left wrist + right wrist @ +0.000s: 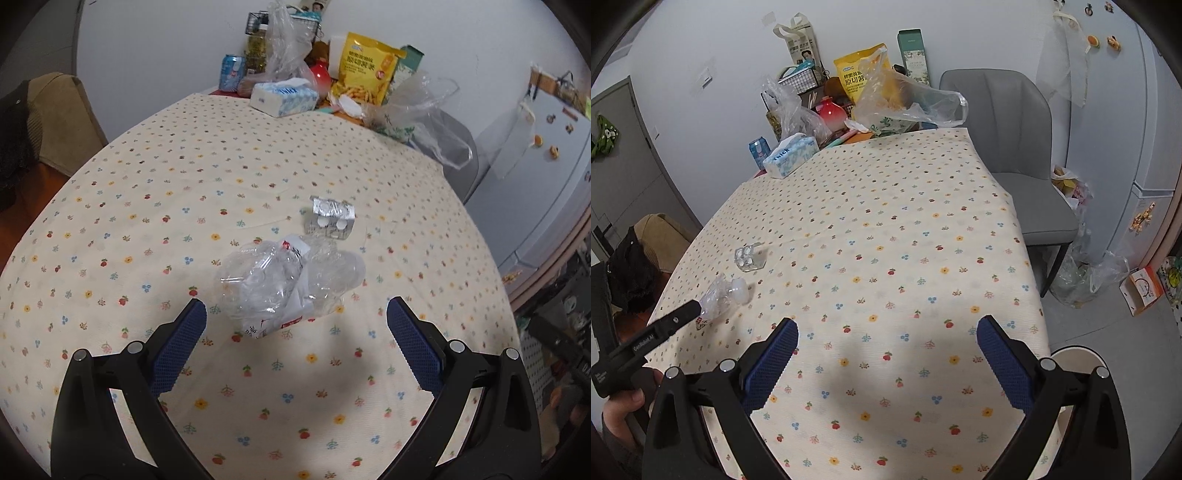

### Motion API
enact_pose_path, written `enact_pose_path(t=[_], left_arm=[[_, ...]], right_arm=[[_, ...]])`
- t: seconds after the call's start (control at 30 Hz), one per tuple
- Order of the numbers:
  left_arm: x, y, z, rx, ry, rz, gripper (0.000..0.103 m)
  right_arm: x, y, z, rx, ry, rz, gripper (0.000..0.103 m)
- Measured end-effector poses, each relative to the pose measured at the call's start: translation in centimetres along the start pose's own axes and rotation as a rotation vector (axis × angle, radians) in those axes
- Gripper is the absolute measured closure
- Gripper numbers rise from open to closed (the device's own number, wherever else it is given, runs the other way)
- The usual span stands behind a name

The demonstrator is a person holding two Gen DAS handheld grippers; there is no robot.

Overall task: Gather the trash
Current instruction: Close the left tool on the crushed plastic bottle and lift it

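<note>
- The left gripper (pixel 295 325) is hovering over a table covered by a flowered tablecloth (pixel 147 221), its blue-padded fingers (pixel 177 343) spread wide with nothing between them.
- A crushed clear plastic bottle (pixel 284 280) with a white and red label is lying on the cloth just ahead of the left fingertips, roughly midway between them and not touching either.
- A silver pill blister pack (pixel 330 218) is lying just beyond the bottle, two white pills showing.
- The right gripper (pixel 886 343) is also gaping wide and holding nothing, poised above bare cloth near the table's front edge.
- Only the right wrist view is showing the left tool from the side (pixel 657 332), its tip reaching the bottle (pixel 724 295), with the blister pack (pixel 749 257) beyond it, far to the left.
- Only that view is showing a grey chair (pixel 1012 147) at the table's right side and bagged items on the floor (pixel 1082 280).
- Both views are showing clutter at the far end: a tissue box (pixel 283 96), a yellow snack bag (pixel 365 70), a blue can (pixel 232 72) and clear plastic bags (pixel 432 114).
</note>
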State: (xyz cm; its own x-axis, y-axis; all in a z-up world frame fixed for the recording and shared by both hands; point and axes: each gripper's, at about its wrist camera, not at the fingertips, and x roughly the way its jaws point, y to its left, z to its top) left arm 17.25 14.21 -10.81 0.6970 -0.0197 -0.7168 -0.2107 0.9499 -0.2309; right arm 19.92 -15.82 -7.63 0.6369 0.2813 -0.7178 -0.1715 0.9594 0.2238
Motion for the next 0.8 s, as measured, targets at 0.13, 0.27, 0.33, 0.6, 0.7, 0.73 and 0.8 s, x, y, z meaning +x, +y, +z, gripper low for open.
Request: enact_pose_path(t=[0.13, 0.27, 0.33, 0.6, 0.7, 0.73, 0.8], left_arm=[[0.8, -0.3, 0.1, 0.035, 0.012, 0.014, 0.006], [1.5, -0.7, 0.3, 0.068, 0.017, 0.016, 0.007], [2.1, -1.2, 0.4, 0.096, 0.023, 0.031, 0.008], [4.6, -3.2, 0.0, 0.171, 0.063, 0.110, 0.059], [4.3, -2.6, 0.2, 0.127, 0.068, 0.110, 0.102], [4.2, -2.4, 0.2, 0.115, 0.067, 0.102, 0.102], [3.6, -2.1, 0.2, 0.105, 0.039, 0.110, 0.102]], right_arm=[[0.5, 0.7, 0.1, -0.003, 0.003, 0.014, 0.008], [0.6, 0.9, 0.2, -0.007, 0.003, 0.018, 0.008], [0.6, 0.7, 0.2, -0.001, 0.003, 0.020, 0.008], [0.7, -0.9, 0.0, 0.033, 0.009, 0.022, 0.009], [0.5, -1.3, -0.1, 0.036, 0.008, 0.022, 0.009], [0.5, -1.3, 0.0, 0.037, 0.008, 0.022, 0.009], [0.4, -1.3, 0.0, 0.035, 0.004, 0.027, 0.009]])
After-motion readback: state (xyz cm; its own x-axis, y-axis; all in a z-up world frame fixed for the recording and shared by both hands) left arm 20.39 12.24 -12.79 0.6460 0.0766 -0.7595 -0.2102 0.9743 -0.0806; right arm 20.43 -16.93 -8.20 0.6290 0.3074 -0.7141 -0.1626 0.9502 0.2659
